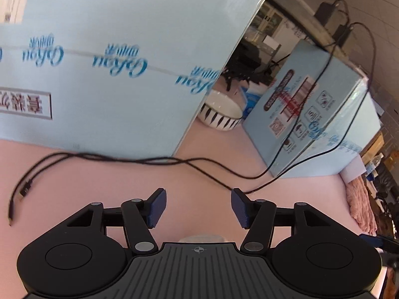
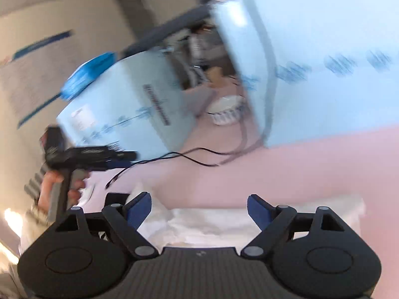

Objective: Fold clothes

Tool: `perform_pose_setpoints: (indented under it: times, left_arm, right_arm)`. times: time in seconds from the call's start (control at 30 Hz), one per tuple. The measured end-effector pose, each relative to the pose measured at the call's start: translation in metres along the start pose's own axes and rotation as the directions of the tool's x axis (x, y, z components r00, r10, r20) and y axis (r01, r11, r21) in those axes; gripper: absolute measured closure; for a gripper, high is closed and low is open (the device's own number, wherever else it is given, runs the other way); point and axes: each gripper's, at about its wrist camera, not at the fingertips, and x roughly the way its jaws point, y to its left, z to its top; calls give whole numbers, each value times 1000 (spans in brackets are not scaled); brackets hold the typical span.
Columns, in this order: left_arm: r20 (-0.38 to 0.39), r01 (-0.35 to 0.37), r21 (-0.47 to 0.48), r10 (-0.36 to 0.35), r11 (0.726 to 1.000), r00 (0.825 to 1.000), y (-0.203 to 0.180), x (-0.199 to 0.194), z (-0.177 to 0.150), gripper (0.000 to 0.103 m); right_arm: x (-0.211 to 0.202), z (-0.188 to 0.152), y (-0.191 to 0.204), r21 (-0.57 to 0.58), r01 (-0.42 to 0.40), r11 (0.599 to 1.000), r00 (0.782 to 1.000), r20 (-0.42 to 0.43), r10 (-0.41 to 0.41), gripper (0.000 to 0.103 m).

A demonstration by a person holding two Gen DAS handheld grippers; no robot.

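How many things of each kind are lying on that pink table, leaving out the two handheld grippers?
Light blue boxes: 2, a large one and a smaller one
Striped bowl: 1
Black cables: 2
White cloth: 1
Pink fluffy cloth: 1
Total: 7 things on the pink table

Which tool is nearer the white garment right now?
Right. The right tool hangs open directly over the white garment; the left tool, seen from the right wrist, is off beyond its far corner.
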Motion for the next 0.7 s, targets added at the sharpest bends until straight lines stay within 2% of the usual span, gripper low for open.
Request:
perform_pose_setpoints:
  times: [0.07,0.17,0.23,0.33,0.4,0.47,0.57,0.6,0.67,0.7]
  left_arm:
    - [11,29,-6,-29,1000,1000,1,-15,2,40]
    - [-78,133,-85,-139,987,987,6,-12,-3,39]
    - [-147,132,-134,-151,982,978,6,1,-8,39]
    - [-205,25,-94,-44,995,978,-8,26,-19,39]
    - [-233,10,-49,-21,999,972,-17,38,-28,39]
    - [-261,21,-17,-24,1000,965,-24,45,-32,39]
    - [-284,5,7,-3,1000,959,-28,55,-39,39]
    - [-295,-4,7,6,1000,956,-26,58,-42,39]
    - [-308,-25,-2,23,1000,951,-23,66,-47,39]
    - [-292,-28,-2,26,1000,956,-24,67,-48,39]
  right_arm:
    - [0,-6,-32,110,54,992,998,-17,-52,17]
    - [5,-14,-71,282,109,953,994,-9,-111,17]
    - [16,-18,-78,319,82,944,995,35,-98,16]
    - [21,-20,-77,359,79,930,981,137,-136,17]
    - [19,-20,-72,352,74,933,965,211,-156,17]
    - [20,-19,-68,326,63,943,958,245,-149,17]
    - [37,-20,-74,322,37,946,981,167,-95,17]
    - [42,-20,-75,322,48,946,984,150,-101,17]
    - [49,-24,-71,280,57,958,976,186,-112,16]
    - [51,-23,-68,271,73,960,973,194,-128,16]
